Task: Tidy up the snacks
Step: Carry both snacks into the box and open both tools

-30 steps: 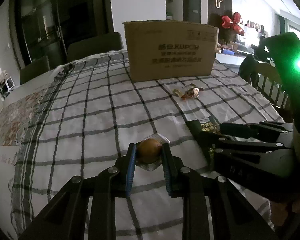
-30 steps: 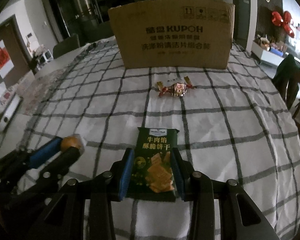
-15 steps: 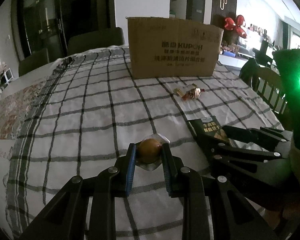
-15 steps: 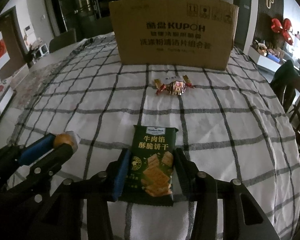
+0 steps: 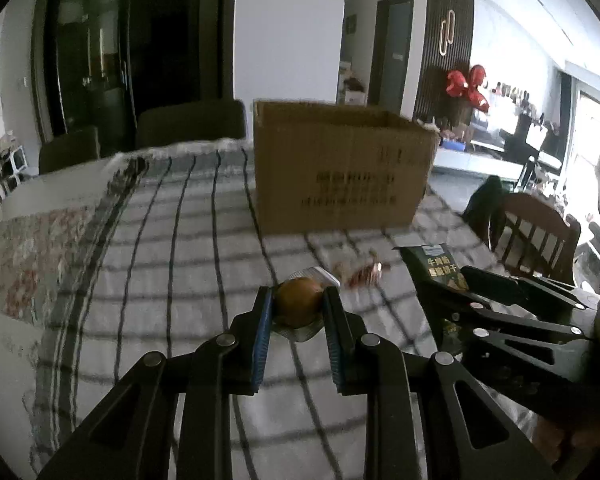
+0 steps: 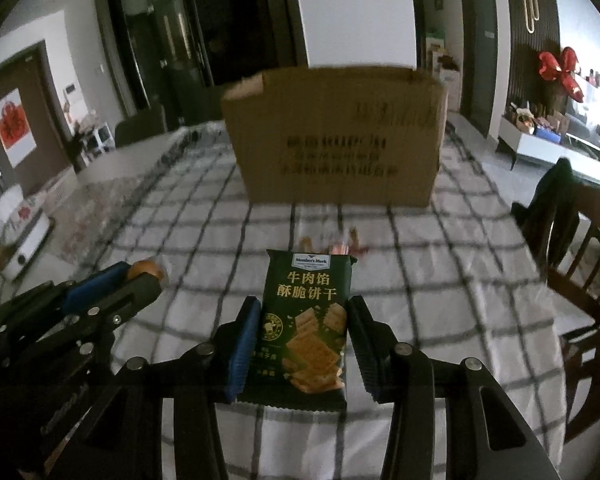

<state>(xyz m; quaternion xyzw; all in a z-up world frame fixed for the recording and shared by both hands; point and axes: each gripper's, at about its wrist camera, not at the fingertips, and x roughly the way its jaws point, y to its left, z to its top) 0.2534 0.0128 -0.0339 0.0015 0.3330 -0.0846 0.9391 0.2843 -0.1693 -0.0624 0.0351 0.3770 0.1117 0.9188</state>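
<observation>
Cardboard box (image 6: 334, 136) ahead is the likely target: with the left gripper (image 5: 298, 322) clamped on the wrapped round snack (image 5: 299, 307) and the right gripper (image 6: 303, 334) clamped on the green cracker packet (image 6: 306, 320), clear its rim before releasing.

Black angular hand-held gripper (image 5: 299, 312), blue finger pads (image 5: 262, 332), silver pivot screws, triangular cutouts

Wrapped brown snack (image 5: 299, 307) between fingers (image 5: 262, 320)

We hold our left gripper (image 5: 299, 312) above the table, its blue-padded fingers clamped on a round wrapped snack (image 5: 300, 307). Just beside it, our right gripper (image 6: 302, 342) grips a green cracker packet (image 6: 306, 324) upright.
</observation>
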